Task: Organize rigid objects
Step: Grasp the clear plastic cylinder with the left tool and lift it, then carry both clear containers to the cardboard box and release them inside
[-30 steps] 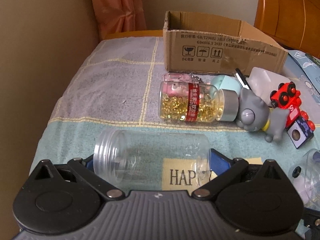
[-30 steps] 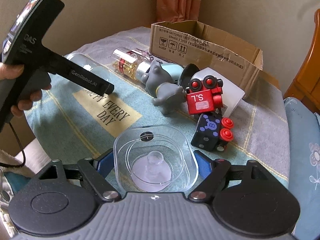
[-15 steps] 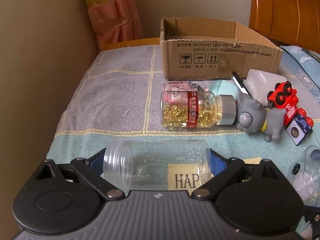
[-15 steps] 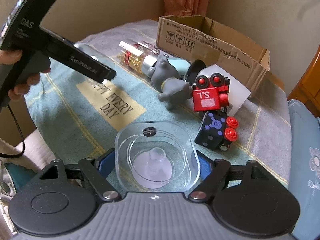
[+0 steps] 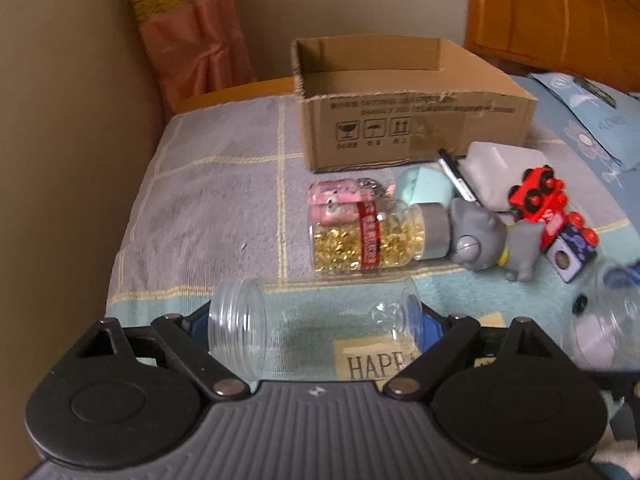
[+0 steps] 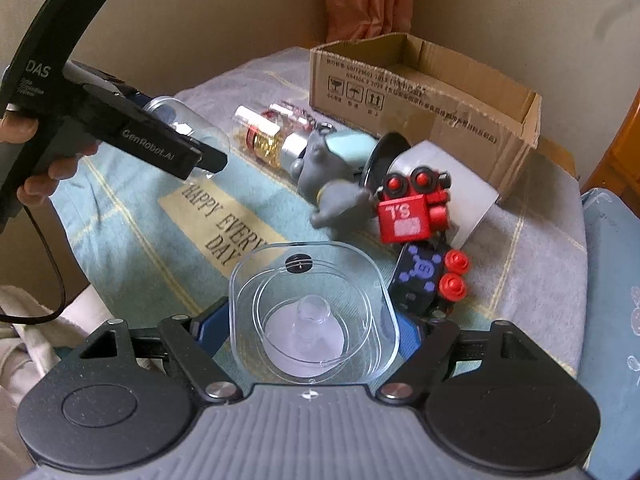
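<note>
My left gripper [image 5: 316, 320] clamps the clear jar [image 5: 312, 326]; my right gripper [image 6: 310, 320] clamps its lid [image 6: 314, 312]. The cardboard box [image 5: 412, 120], upper centre, looks empty. Toys remain outside; little done.

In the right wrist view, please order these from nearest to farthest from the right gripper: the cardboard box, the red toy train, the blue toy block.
Measured from the right gripper:
1. Blue toy block, just right of the jaws, beside the held clear lid.
2. Red toy train, behind the block, slightly right.
3. Cardboard box, at the far end of the table.
</note>
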`<state>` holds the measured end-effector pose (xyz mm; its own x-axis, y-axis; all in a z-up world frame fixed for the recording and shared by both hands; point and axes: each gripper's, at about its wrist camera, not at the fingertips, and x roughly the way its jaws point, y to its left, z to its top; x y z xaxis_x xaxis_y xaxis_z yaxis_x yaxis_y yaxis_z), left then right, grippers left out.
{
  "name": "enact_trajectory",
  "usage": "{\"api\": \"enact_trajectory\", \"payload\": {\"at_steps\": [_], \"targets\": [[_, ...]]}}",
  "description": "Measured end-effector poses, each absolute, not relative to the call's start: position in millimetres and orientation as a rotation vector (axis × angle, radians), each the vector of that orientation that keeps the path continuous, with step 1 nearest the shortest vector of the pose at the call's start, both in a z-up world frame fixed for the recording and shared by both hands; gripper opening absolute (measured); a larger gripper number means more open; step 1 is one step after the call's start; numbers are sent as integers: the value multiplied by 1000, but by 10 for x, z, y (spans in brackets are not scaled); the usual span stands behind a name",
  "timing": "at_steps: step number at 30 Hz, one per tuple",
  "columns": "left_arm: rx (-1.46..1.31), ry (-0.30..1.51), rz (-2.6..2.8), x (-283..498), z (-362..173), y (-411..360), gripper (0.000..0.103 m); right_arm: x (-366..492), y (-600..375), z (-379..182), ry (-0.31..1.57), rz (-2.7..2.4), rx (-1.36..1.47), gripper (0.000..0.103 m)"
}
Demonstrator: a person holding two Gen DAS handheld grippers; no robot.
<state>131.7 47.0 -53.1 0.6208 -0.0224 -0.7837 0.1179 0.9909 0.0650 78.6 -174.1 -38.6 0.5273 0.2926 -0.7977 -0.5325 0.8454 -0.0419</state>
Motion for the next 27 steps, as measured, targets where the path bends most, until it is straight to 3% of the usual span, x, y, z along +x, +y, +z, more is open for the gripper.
{"api": "enact_trajectory", "payload": {"at_steps": [13, 27], "targets": [[186, 820, -212, 1679, 60, 325, 90, 1308, -1894, 165, 765, 418, -231, 84], [201, 788, -170, 2929, 282, 128, 90, 2392, -2093, 539, 726, 270, -116, 84]]}}
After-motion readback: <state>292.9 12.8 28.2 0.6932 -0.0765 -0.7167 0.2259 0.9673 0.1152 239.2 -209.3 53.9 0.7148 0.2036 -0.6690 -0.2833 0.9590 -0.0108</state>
